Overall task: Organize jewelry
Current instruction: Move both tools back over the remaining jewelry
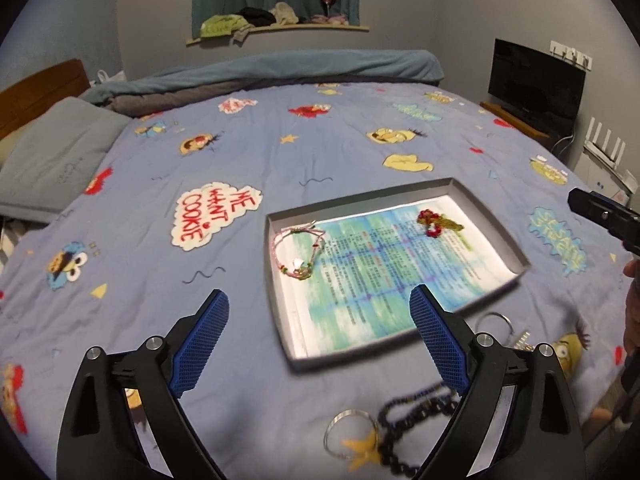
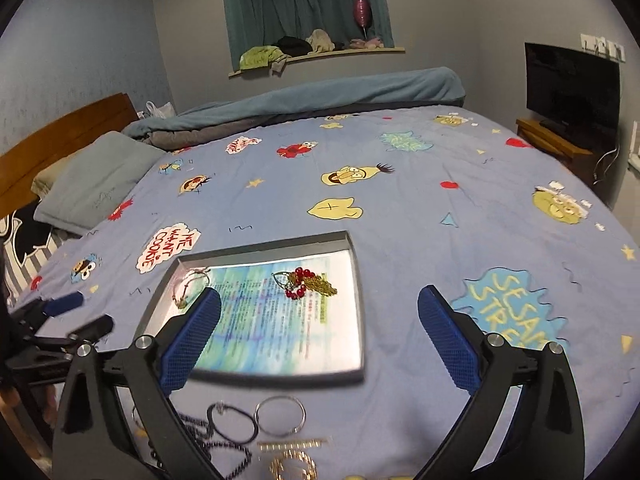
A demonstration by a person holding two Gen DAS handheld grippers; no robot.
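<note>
While both grippers, left (image 1: 320,336) and right (image 2: 320,336), hover spread wide and empty over the bed (image 1: 320,128), the tray (image 2: 362,300) holds two bracelets; only the right view shows the gold chain (image 2: 294,464) nearest us.

I'm working in a home bedroom, no doubt abt it. The landmark is the bed (image 2: 400,216), covered w/ a blue cartoon-print sheet (image 1: 320,152) that fills most of both views. At the bed's left end I see a wooden headboard (image 2: 68,136) and a grey pillow (image 1: 60,156). Along its far edge lies a rolled blue-grey duvet (image 2: 340,88). Beyond that, on the wall behind the bed, a curtained window (image 2: 304,4) w/ a sill (image 2: 320,56) piled w/ clothes. Off the bed's right end, a dark TV (image 2: 572,88) sits on a low wooden stand (image 2: 556,144).
</note>
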